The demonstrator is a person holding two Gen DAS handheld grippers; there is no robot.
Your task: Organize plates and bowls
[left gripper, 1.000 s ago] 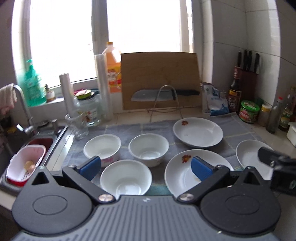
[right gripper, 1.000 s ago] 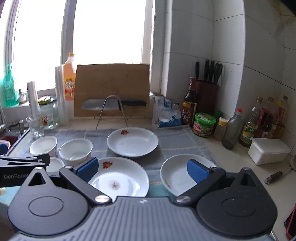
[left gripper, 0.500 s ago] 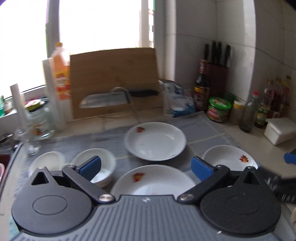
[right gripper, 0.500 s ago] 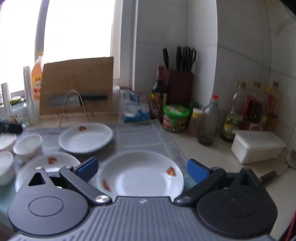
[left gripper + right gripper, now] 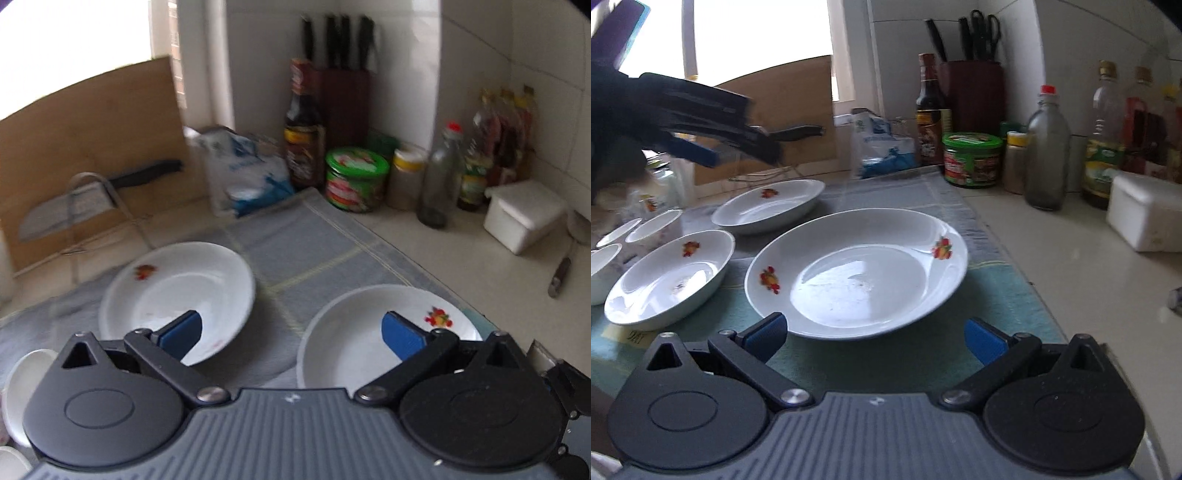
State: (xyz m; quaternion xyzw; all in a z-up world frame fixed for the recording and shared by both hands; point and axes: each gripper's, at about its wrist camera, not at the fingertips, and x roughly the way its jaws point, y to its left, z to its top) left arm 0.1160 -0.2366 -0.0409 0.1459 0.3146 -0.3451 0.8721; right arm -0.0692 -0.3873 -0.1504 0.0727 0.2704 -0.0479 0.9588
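right claw (image 5: 873, 334): spread, empty, low at frame bottom just before near rim of fruit-print plate (image 5: 857, 271) at centre, on the bench mat (image 5: 1004, 295) | left claw (image 5: 291, 332): spread, empty, over gap between two plates | second plate (image 5: 670, 278) lower left | third plate (image 5: 768, 205) behind | bowls (image 5: 653, 225) far left

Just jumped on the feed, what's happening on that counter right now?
A person holds a gripper in each hand over a counter of white dishes laid out on a cloth. The right gripper is open and empty, low at the near rim of the nearest plate, not touching it. The left gripper is also open and empty, up above the dishes. Two more plates and the small bowls sit unstacked to the left.
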